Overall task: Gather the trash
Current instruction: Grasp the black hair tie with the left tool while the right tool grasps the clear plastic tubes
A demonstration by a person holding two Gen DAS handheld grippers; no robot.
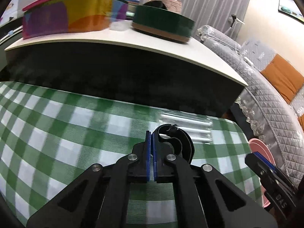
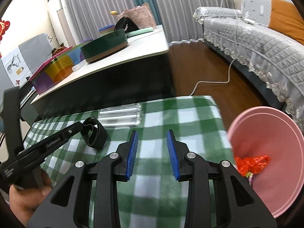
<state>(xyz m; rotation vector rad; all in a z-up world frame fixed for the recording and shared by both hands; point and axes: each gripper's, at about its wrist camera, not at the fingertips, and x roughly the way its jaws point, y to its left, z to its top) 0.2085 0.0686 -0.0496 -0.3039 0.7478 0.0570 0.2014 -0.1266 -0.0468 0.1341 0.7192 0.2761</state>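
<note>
Two tongs work here: left tongs (image 1: 151,142) pinch the black strap (image 2: 95,133), right tongs (image 2: 152,144) gape empty. Pinched only by its edge, that strap could slip out short of the pink bin (image 2: 266,133)

Left gripper pinched on a band, right gripper parted and empty.

The left gripper (image 1: 151,142) has its blue pads (image 1: 148,152) pressed together on the edge of a curled black band (image 1: 182,142), angled down toward the tabletop. A hand (image 2: 28,195) grips its handle, seen low at the left of the right view. The right gripper (image 2: 152,142) also tilts down, its pads (image 2: 133,152) apart with nothing between them.
</note>
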